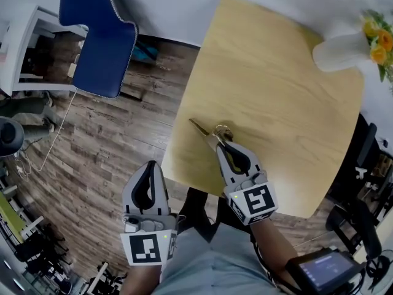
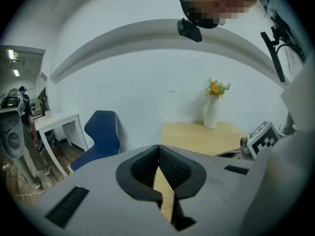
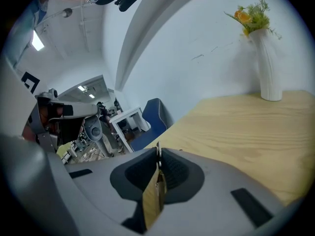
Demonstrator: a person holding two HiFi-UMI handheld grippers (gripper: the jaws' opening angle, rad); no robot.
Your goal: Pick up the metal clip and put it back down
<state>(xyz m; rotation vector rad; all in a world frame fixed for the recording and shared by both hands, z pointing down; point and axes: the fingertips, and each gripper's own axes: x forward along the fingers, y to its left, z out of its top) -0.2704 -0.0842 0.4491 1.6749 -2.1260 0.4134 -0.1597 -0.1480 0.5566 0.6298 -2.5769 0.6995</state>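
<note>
Status: metal clip (image 1: 203,128) pinched in right gripper (image 1: 220,142), over near-left part of wooden table (image 1: 276,91), close to table edge. From head view, seen as thin gold strip pointing up-left past the jaw tips, small wire ring (image 1: 222,129) just beside it at the tips. Contact between clip and tabletop: cannot tell from any view. In right gripper view, jaws of right gripper (image 3: 158,154) closed flat on both faces of the clip (image 3: 152,195), gold strip standing on edge between the ribbed pads, narrow tip poking just above them. Off the table, left of its near corner, left gripper (image 1: 151,165) above wood-plank floor (image 1: 110,146), well apart from clip. In left gripper view, jaws of left gripper (image 2: 158,150) pressed together, pads meeting at the tips, nothing between them. At far-right corner of table, white vase (image 1: 341,51) with yellow flowers (image 1: 377,39), well apart from both grippers; same vase (image 3: 268,63) upright near the wall in right gripper view. On floor off table's far-left side, blue chair (image 1: 101,39), with white desk (image 1: 24,48) beyond it at left edge of head view. At lower right, by person's right arm, dark screen device (image 1: 325,269).
</note>
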